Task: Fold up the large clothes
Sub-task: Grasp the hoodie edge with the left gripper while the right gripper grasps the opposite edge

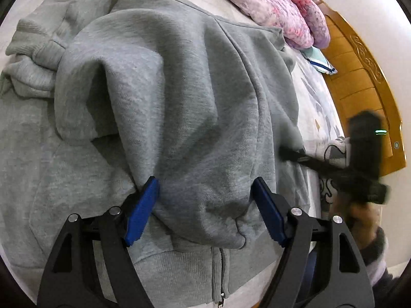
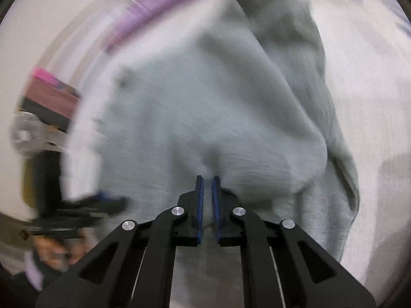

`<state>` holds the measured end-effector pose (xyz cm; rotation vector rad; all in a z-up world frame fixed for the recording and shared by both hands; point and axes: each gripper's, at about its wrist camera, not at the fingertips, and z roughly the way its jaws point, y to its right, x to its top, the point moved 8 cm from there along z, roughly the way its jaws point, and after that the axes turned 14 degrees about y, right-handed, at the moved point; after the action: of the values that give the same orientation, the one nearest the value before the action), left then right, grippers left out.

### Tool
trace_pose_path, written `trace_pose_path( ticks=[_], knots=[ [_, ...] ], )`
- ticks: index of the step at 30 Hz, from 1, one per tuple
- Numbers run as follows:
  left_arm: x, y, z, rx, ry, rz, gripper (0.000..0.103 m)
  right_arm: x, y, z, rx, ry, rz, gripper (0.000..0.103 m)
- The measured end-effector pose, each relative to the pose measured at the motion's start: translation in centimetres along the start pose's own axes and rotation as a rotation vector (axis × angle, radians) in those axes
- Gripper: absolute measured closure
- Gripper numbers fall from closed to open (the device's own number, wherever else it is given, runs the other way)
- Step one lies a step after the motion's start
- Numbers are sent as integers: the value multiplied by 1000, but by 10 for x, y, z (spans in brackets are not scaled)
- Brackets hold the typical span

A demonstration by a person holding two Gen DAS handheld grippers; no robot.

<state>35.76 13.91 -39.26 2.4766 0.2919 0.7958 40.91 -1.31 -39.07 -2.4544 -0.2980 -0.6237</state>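
Hoodie (image 1: pixel 179 102): folded edge between the wide-apart fingers of the left gripper (image 1: pixel 205 205), untouched.
Right gripper (image 2: pixel 207 187): narrow, probably pinching the cloth edge; blurred.

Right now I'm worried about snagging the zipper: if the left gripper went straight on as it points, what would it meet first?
Probably the grey hoodie: its folded-over fabric bulges between the open left gripper, ahead of the zipper.

free: bare bed sheet (image 1: pixel 312 97) right of the grey hoodie (image 1: pixel 179 89) | blocked: pink quilt (image 1: pixel 277 7) heaped at far edge, wooden headboard (image 1: pixel 359 82) along the right | crowding: right tool (image 1: pixel 290 154) at hoodie's right edge
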Motion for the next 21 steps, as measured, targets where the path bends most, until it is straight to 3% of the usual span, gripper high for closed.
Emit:
trace_pose_path(
  ticks=[3,4,7,8,9,10,11,12,16,21],
  knots=[
    [6,0,-4,-27,-35,-11,28,-1,5,8,25,-14,45,99],
    [13,4,-12,-67,-38,-23,28,4,2,4,42,-18,55,96],
    [45,10,-36,-140,35,-16,26,33,-12,-16,84,16,50,90],
    [62,10,-44,-146,73,-19,21,46,-15,-24,99,46,58,81],
    [83,5,-48,-130,114,-25,20,54,-18,-30,99,72,63,72],
    [105,-3,-49,-86,152,-37,19,75,-18,-35,79,114,75,51],
    [121,-10,-47,-51,174,-48,19,91,-17,-37,73,149,91,43],
    [143,-21,-41,-7,200,-69,19,114,-16,-36,65,191,108,42],
    [207,-55,-11,145,239,-154,19,166,-1,-17,8,221,179,41],
    [239,-83,23,230,212,-241,18,208,20,21,-10,166,337,41]
  ],
)
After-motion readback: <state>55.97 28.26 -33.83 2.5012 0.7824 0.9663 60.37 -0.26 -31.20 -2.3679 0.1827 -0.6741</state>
